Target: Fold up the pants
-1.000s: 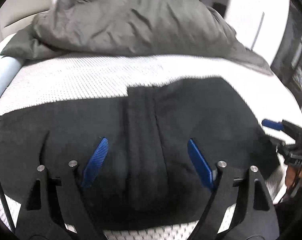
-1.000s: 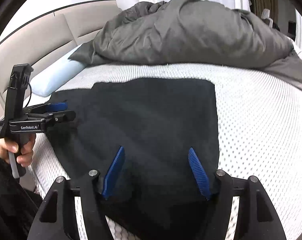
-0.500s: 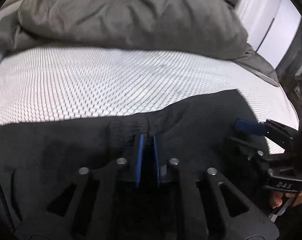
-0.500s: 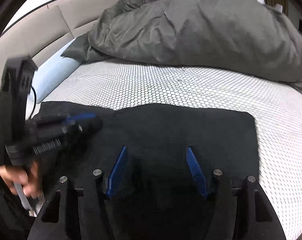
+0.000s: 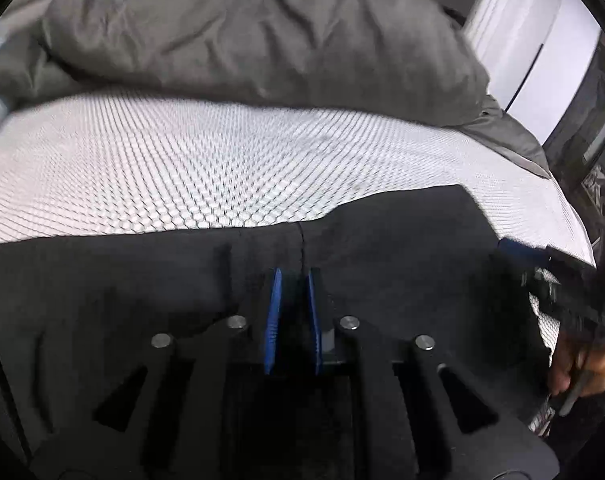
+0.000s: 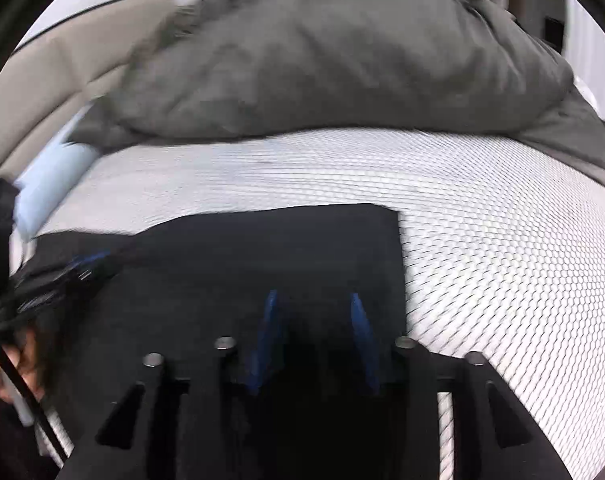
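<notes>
Black pants (image 5: pixel 382 248) lie folded flat across the near part of the white mesh mattress (image 5: pixel 182 168). They also show in the right wrist view (image 6: pixel 286 248). My left gripper (image 5: pixel 292 276) is shut on the pants' thick middle seam near their far edge. My right gripper (image 6: pixel 312 300) is partly closed around the pants' cloth near their right edge, with a gap still between its blue pads (image 6: pixel 360 328). Each gripper shows blurred at the edge of the other's view, the right gripper (image 5: pixel 542 268) and the left gripper (image 6: pixel 70 272).
A crumpled grey duvet (image 5: pixel 262 36) is piled across the far half of the bed. A light blue pillow (image 6: pixel 50 184) lies at the left by the beige headboard (image 6: pixel 50 68). White mesh mattress lies between the pants and the duvet.
My left gripper went from wide open to shut on the pants' middle seam. My right gripper moved forward over the pants and its pads have come closer together.
</notes>
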Demonstrator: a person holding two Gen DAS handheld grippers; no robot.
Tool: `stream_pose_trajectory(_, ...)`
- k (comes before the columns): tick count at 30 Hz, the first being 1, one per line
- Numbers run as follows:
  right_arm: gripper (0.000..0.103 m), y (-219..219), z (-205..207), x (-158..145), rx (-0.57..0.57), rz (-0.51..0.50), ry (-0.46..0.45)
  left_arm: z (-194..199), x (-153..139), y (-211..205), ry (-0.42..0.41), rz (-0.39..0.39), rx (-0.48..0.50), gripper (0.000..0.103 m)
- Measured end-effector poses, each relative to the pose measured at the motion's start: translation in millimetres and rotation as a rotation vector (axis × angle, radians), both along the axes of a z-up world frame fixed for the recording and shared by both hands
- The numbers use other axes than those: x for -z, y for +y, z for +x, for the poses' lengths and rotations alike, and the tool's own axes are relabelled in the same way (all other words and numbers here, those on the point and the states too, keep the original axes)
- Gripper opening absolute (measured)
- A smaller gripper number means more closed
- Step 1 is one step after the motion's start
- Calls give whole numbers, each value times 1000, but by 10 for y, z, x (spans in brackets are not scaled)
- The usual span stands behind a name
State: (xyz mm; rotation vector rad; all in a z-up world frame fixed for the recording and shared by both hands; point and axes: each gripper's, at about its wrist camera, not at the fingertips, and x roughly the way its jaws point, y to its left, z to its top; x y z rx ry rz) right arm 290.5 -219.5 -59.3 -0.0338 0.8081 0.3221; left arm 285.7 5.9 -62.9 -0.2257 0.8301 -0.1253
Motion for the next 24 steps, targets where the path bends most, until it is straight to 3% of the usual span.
stream_pose_trajectory(3, 54, 310, -346, -49, -135, 4, -15, -293, -95, -122, -30, 5, 45, 11)
stream_pose_trajectory(6, 54, 616, -512, 28, -221, -30, 3, -503, 51, -305, 25, 62, 89, 12)
stream_pose_trajectory(8, 54, 708, -567, 143, -236, -74, 17, -569, 152, -345, 32, 130, 91, 12)
stream_pose_trajectory(9, 54, 717, -580, 226, -229, -120, 24, -586, 179, -323, 29, 133, 87, 17)
stream_pose_trajectory(11, 54, 631, -613, 310, -196, -166, 24, -612, 236, -186, 27, 77, 82, 23)
stream_pose_trajectory(12, 54, 532, -637, 327, -165, -180, 16, -620, 261, -91, 26, 46, 65, 29)
stream_pose_trajectory(13, 55, 448, -651, 332, -143, -181, 12, -646, 264, -12, 24, 38, 30, 44)
stream_pose_trajectory(17, 59, 41, -809, 270, -46, -153, -26, -740, 210, 197, 31, 42, -64, 47)
stream_pose_trajectory(18, 63, -33, -892, 223, -32, -119, -40, -801, 177, 279, 20, 20, -80, 48)
stream_pose_trajectory(20, 82, -101, -1041, 153, -38, -51, -69, -1036, 81, 459, -16, -45, -140, 52)
stream_pose_trajectory(21, 90, -145, -1130, 110, -46, -22, -86, -1156, 46, 559, -31, -77, -169, 61)
stream_pose_trajectory(22, 91, -125, -1172, 83, -55, -5, -103, -1321, 9, 712, -52, -137, -225, 74)
stream_pose_trajectory(24, 95, -88, -1281, 70, -73, 14, -125, -1561, -32, 945, -72, -208, -345, 79)
